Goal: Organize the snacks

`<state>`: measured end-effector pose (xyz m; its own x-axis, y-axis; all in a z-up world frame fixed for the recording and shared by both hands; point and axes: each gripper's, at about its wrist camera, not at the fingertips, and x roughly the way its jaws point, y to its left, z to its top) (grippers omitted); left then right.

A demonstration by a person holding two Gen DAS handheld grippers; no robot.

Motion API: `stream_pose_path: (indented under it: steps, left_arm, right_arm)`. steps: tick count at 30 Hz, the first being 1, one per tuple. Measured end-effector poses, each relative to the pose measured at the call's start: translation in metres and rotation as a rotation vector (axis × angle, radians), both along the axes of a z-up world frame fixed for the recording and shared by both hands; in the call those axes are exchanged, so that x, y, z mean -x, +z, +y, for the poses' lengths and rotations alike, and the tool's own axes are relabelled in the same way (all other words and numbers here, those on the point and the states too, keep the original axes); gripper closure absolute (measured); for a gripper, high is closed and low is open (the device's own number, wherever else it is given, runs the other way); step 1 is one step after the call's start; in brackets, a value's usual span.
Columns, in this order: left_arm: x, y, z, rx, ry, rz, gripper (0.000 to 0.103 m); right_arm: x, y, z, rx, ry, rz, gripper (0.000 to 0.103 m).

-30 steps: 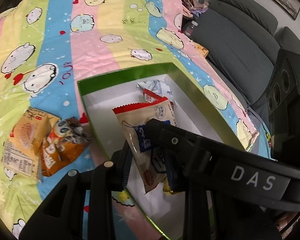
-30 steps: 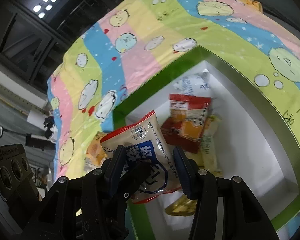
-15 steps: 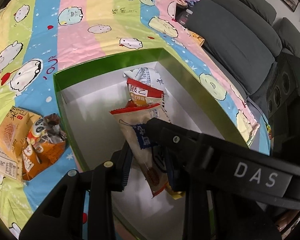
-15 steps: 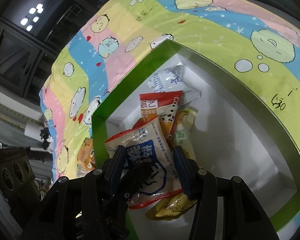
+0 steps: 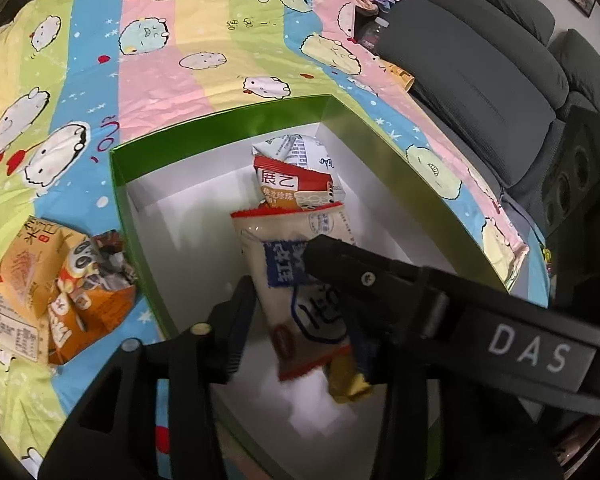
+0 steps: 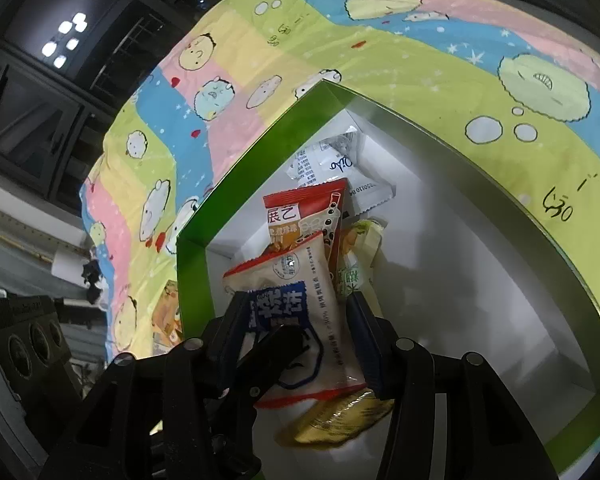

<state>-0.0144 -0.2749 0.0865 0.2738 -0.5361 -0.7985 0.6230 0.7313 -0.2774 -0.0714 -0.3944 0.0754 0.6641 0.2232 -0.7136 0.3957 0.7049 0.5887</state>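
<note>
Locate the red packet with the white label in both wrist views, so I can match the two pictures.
Left wrist: red packet lies centre-frame, inside the green box, beyond the cream packet.
Right wrist: red packet is centre-frame, again inside the green box, just above the cream packet.
Shared landmark: the white sachet lying behind it.

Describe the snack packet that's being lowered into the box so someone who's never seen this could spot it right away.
On the striped cartoon bedsheet sits a green-rimmed box with a white interior. Over its near end, the right gripper holds a cream packet. Unlike the red-and-orange packet beyond it, it has a blue label block and red serrated ends.
</note>
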Motion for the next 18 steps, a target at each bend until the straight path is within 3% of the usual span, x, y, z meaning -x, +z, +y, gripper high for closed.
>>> stream_pose_path:
  steps: [3, 5, 7, 9, 13, 18]
  left_arm:
    - [0.002, 0.007, 0.011, 0.017, 0.020, -0.006, 0.051]
    - [0.002, 0.013, 0.021, 0.031, 0.048, -0.018, 0.047]
    - [0.002, 0.021, 0.036, 0.051, 0.072, -0.031, 0.044]
    - [0.002, 0.029, 0.055, 0.064, 0.094, -0.040, 0.035]
    - [-0.001, 0.042, 0.107, 0.072, 0.209, -0.102, 0.025]
    - [-0.012, 0.046, 0.181, 0.096, 0.380, -0.086, 0.023]
  right_arm:
    - [0.005, 0.009, 0.004, 0.028, 0.000, -0.021, 0.048]
    - [0.007, 0.015, 0.007, 0.049, 0.002, -0.026, 0.039]
    - [0.009, 0.020, 0.010, 0.049, 0.001, -0.029, 0.037]
    - [0.010, 0.026, 0.016, 0.051, 0.010, -0.038, 0.036]
    - [0.012, 0.038, 0.029, 0.080, 0.024, -0.053, 0.029]
    - [0.006, 0.051, 0.053, 0.098, 0.062, -0.068, 0.027]
